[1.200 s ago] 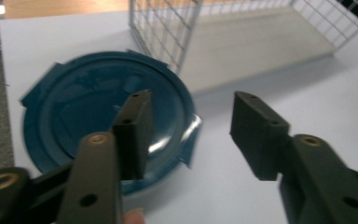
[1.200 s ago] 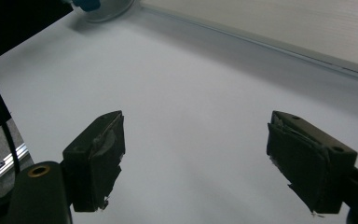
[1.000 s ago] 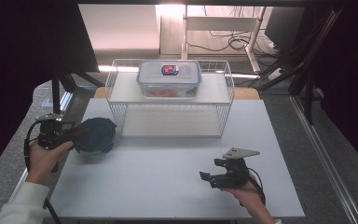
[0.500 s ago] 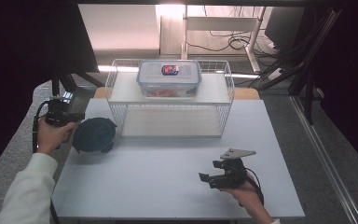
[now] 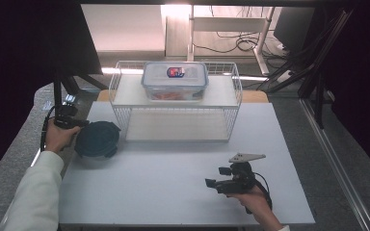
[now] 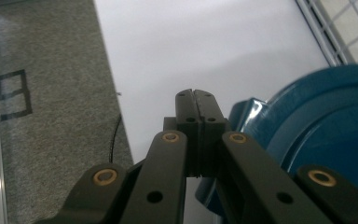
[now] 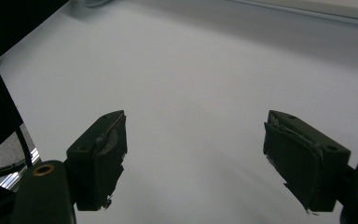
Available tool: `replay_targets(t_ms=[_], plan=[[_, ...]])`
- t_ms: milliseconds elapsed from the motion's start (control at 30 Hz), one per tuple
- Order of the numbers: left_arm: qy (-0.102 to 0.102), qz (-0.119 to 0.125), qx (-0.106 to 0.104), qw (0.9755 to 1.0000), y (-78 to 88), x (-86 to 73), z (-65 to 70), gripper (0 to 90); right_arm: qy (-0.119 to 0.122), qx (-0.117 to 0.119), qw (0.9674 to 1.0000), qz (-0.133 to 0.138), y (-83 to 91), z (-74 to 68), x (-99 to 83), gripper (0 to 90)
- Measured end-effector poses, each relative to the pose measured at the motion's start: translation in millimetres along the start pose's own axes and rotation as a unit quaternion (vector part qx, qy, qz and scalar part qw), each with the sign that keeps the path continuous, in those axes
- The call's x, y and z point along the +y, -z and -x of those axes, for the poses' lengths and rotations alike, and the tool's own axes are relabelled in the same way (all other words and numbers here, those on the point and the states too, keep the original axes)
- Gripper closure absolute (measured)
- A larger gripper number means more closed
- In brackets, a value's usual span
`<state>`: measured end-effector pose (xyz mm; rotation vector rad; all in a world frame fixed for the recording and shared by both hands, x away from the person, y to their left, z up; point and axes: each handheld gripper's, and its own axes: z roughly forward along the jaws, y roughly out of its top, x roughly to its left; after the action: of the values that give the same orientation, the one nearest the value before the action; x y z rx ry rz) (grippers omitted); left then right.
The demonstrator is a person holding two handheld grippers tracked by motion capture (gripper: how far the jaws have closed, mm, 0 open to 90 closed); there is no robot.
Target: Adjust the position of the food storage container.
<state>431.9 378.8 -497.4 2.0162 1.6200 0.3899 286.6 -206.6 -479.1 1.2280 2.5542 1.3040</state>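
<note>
the left gripper (image 6: 196, 100) is fully closed on nothing, just beside the blue lid (image 6: 317, 140) — it can push the lid away — while the right gripper (image 7: 196, 158) waits wide open, empty.

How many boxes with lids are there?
2. A clear rectangular box sits on top of the wire rack; a dark blue round container sits on the table beside the left gripper.

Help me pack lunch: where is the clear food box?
In the high view, the clear food box sits on top of the wire rack, at the table's far side.
</note>
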Motion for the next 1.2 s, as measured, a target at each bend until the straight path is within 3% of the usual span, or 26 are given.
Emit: replay_targets(t_ms=[200,300,367,667,933,1200], plan=[[-0.008,-0.003,-0.016,0.9998,0.6,0.4,-2.7,90.0,-0.003,-0.004,0.9999,-0.01,-4.5,2.4,-1.5,21.5],[-0.02,-0.004,-0.034,0.9992,0.0,0.2,-1.1,90.0,-0.001,-0.005,0.9999,-0.011,-4.9,2.1,-1.7,21.4],[-0.031,-0.008,-0.028,0.9991,0.3,0.1,1.4,90.0,-0.002,-0.004,0.9999,-0.009,-4.5,2.0,-1.7,21.4],[-0.048,-0.016,-0.038,0.998,6.0,-7.2,1.0,90.0,-0.001,-0.003,1.0,-0.009,-4.0,0.3,-1.0,21.4],[-0.068,-0.022,-0.055,0.9959,15.8,-21.6,2.9,90.0,-0.001,-0.003,1.0,-0.007,-2.8,0.8,-0.7,21.4],[-0.08,-0.017,-0.085,0.993,26.8,-42.8,9.1,90.0,-0.002,-0.001,1.0,-0.009,-4.0,0.1,-1.0,21.4]])
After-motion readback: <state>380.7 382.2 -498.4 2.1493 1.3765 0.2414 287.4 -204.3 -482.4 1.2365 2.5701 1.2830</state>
